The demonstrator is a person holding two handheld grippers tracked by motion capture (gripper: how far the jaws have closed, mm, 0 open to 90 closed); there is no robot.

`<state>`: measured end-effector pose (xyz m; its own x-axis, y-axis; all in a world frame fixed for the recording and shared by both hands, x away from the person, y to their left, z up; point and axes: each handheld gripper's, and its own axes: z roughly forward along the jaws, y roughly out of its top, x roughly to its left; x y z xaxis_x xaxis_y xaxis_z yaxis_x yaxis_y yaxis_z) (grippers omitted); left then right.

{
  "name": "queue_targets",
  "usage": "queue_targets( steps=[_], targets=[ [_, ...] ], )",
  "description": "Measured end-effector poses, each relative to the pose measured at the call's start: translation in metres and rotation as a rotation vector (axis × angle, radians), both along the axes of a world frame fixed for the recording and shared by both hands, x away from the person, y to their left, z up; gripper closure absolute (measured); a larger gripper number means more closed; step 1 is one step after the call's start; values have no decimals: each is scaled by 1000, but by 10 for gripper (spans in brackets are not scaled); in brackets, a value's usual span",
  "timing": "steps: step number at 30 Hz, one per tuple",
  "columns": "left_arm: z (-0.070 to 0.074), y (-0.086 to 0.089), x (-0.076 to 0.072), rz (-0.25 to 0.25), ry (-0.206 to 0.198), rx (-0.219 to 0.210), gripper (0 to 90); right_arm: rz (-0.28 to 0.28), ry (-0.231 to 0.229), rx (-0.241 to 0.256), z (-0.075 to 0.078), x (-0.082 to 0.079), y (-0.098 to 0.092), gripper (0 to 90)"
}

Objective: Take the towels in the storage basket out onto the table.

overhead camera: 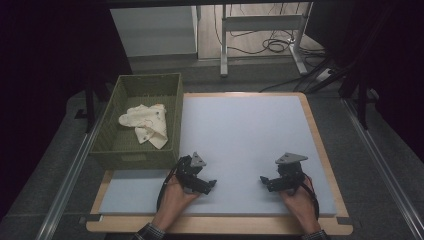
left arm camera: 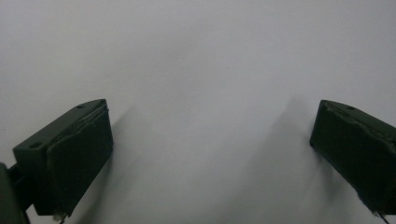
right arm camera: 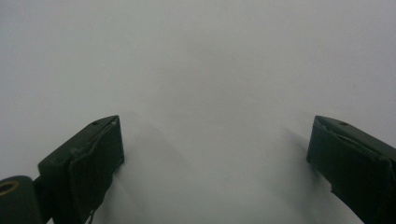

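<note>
With both grippers resting low on the near part of the pale foam mat point(overhead camera: 250, 135) that covers the counter point(overhead camera: 320, 150), we have nothing in hand. Our left gripper point(overhead camera: 212, 185) sits near the mat's left, our right gripper point(overhead camera: 263, 180) near its right, the two pointing toward each other and well apart. In the left gripper view its fingers point(left arm camera: 74, 158) stand spread wide over bare mat, and the right gripper view shows its fingers point(right arm camera: 88, 165) released the same way. The cream cloth with small dark spots point(overhead camera: 145, 122) lies crumpled inside the green woven basket point(overhead camera: 132, 157) at the far left, off the mat's edge and nearer our left gripper. We judge this a rest pose: fingers apart and ready, cloth contained in the basket so the mat stays free.
</note>
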<state>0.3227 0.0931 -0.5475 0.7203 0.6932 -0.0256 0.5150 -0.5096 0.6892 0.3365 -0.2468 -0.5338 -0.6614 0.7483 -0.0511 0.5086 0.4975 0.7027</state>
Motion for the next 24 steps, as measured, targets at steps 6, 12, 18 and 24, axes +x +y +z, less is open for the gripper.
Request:
queue_targets(
  steps=[6,12,18,24],
  targets=[
    [0,0,1,0,4,-8,0,0,0,1,0,0,0,39],
    [0,1,1,3,7,-13,0,0,0,1,0,0,0,40],
    [0,1,1,3,11,-13,0,0,0,2,0,0,0,40],
    [0,1,1,-1,10,-10,0,0,0,2,0,0,0,40]
  ],
)
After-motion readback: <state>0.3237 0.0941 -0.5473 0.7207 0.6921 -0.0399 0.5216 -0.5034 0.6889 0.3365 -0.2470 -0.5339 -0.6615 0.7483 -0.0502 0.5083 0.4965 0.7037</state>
